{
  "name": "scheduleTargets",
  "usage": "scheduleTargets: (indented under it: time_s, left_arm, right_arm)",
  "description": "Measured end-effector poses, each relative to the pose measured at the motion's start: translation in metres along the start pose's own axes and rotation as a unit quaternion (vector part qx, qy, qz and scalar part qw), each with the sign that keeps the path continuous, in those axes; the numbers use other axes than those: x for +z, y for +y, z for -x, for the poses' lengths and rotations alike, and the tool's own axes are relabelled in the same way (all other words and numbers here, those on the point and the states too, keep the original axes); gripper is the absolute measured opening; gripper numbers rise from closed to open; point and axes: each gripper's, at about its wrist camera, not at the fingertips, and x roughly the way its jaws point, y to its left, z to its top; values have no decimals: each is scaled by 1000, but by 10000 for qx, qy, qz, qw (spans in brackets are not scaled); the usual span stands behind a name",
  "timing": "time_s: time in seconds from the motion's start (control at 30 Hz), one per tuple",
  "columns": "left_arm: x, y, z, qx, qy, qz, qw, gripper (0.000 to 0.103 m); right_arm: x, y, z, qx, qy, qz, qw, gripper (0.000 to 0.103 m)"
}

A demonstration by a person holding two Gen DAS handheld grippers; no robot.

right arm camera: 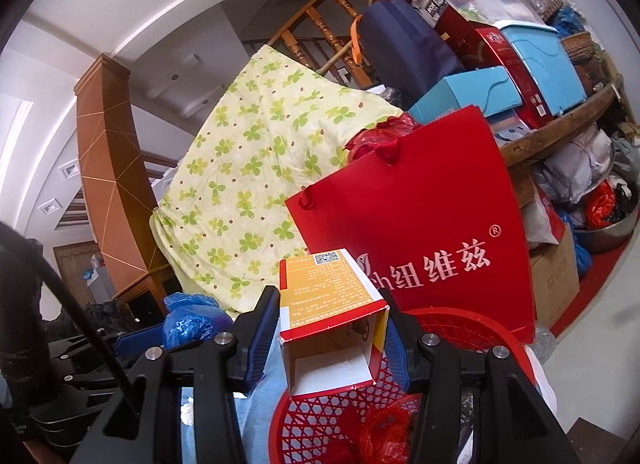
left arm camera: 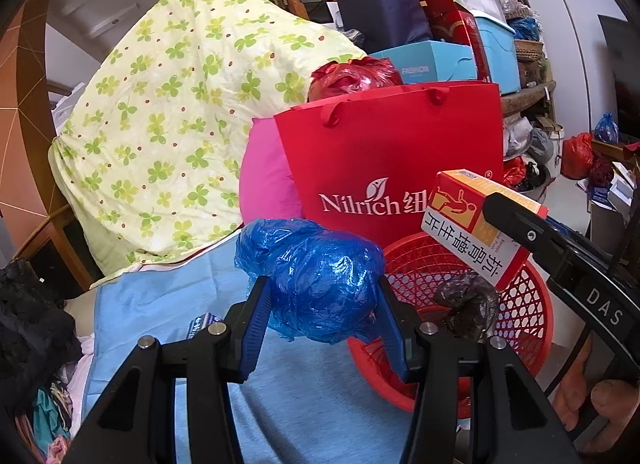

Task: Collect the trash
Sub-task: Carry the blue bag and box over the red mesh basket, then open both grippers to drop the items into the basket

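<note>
Left gripper [left arm camera: 320, 304] pinched the blue bag wad [left arm camera: 310, 280] beside the red basket's [left arm camera: 528, 312] rim; right gripper [right arm camera: 332, 328] clamped the open carton [right arm camera: 336, 324] (mouth toward camera) directly above it.

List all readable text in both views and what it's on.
"Nilrich" and "纽维兹", with ®: red paper bag.
"抗骨增生片": carton held in the right gripper.
"DAS": right gripper's body.
"FASHION": blue box.
Fine print and QR code on the carton's back: too small to read.
Label on the dark box high in the pile: blurred.
</note>
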Motion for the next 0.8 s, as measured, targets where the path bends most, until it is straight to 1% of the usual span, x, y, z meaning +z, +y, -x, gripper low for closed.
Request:
scheduleTargets:
  time_s: [0.27,0.47,0.53,0.63,0.7,0.73,0.8]
  left_arm:
    - [3,-19,-5,-172,22,-118,9998,53]
    - [4,-31,-12,-390,88,-134,9991,54]
    - [4,-33,-15,-568,122,-86,9983,56]
    - [2,-34,-24,-983,201,64,9949,57]
    - [0,-34,-30,-1197,280,141,9923,58]
    - [-3,-33,-34,-1292,337,195,9908,60]
    - [-7,-31,-38,-1289,380,253,9906,60]
  right_arm:
    - [3,-21,-1,-88,128,-317,9994,52]
    - [4,-36,-4,-115,252,-590,9979,52]
    - [3,-41,-7,-134,356,-717,9967,55]
    - [1,-50,-11,-220,509,-991,9935,56]
    - [-2,-58,-13,-199,602,-1280,9897,71]
    - [-3,-63,-14,-167,619,-1451,9873,71]
    - [-3,-67,-13,-170,583,-1552,9860,71]
